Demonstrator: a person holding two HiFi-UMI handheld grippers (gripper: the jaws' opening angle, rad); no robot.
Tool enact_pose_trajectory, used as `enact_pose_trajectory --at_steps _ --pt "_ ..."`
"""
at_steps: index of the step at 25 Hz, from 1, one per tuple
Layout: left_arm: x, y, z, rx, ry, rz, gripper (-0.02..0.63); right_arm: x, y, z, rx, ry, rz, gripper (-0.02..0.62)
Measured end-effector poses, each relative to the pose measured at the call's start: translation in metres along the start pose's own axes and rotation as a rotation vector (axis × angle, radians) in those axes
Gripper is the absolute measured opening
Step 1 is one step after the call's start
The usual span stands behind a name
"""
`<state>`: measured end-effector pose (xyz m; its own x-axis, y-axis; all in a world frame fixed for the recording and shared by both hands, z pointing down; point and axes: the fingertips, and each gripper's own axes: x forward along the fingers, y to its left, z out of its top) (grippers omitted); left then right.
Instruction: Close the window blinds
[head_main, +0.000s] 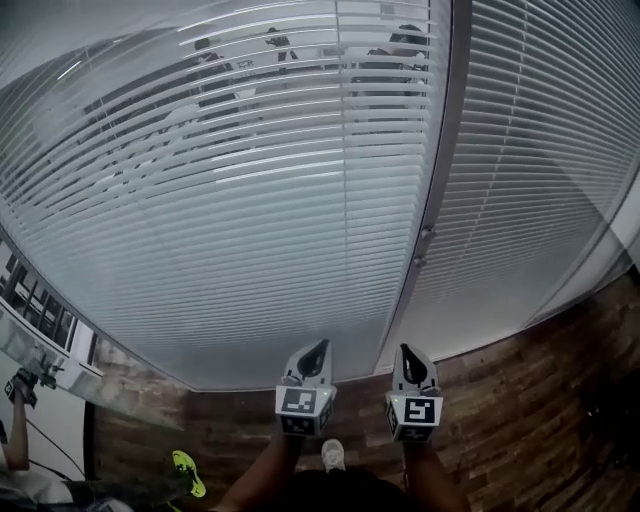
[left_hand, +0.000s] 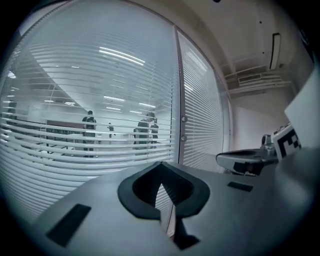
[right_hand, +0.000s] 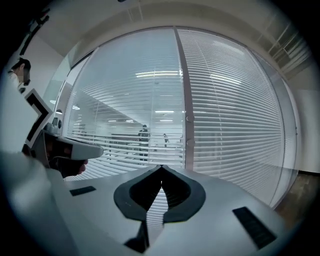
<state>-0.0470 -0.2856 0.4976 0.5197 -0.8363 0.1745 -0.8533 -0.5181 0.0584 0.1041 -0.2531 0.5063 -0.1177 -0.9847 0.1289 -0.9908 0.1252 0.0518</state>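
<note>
Two slatted window blinds hang side by side before me. The left blind (head_main: 230, 200) has its slats tilted open, and people show through it. The right blind (head_main: 540, 180) has its slats turned flat, and nothing shows through. A grey frame post (head_main: 440, 150) with two small knobs (head_main: 427, 232) divides them. My left gripper (head_main: 320, 346) and right gripper (head_main: 408, 351) hover low in front of the post, clear of the blinds. Both are shut with nothing in them. In the left gripper view the closed tips (left_hand: 161, 163) aim just left of the post (left_hand: 179, 100). The right gripper (right_hand: 161, 166) points at the left blind (right_hand: 135, 100).
Wooden flooring (head_main: 520, 400) runs below the window. My shoe (head_main: 333, 455) and a yellow-green object (head_main: 188, 472) show at the bottom. A glass partition (head_main: 40, 350) stands at the left. Behind the glass, several people (left_hand: 90, 131) stand in an office. An air-conditioning unit (left_hand: 275, 50) hangs high on the right wall.
</note>
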Motion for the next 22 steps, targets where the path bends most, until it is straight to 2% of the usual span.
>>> enact_pose_trajectory --at_steps 5,9,12,17,22 --pt "0.019 0.002 0.006 -0.018 -0.01 -0.055 0.0 0.006 -0.011 0.014 -0.004 -0.001 -0.048 0.003" --pt "0.035 -0.003 0.006 -0.038 -0.032 -0.085 0.001 0.013 -0.02 -0.001 0.004 0.029 -0.11 0.003" --pt "0.044 -0.004 0.015 -0.02 -0.043 -0.107 0.0 0.02 -0.026 -0.002 0.007 0.046 -0.143 0.003" --pt "0.055 -0.007 0.036 -0.032 -0.051 -0.147 0.0 0.025 -0.027 0.016 0.018 0.035 -0.145 0.003" --pt "0.07 -0.014 0.028 0.013 -0.046 -0.171 0.0 0.03 -0.029 0.004 0.004 0.064 -0.172 0.003"
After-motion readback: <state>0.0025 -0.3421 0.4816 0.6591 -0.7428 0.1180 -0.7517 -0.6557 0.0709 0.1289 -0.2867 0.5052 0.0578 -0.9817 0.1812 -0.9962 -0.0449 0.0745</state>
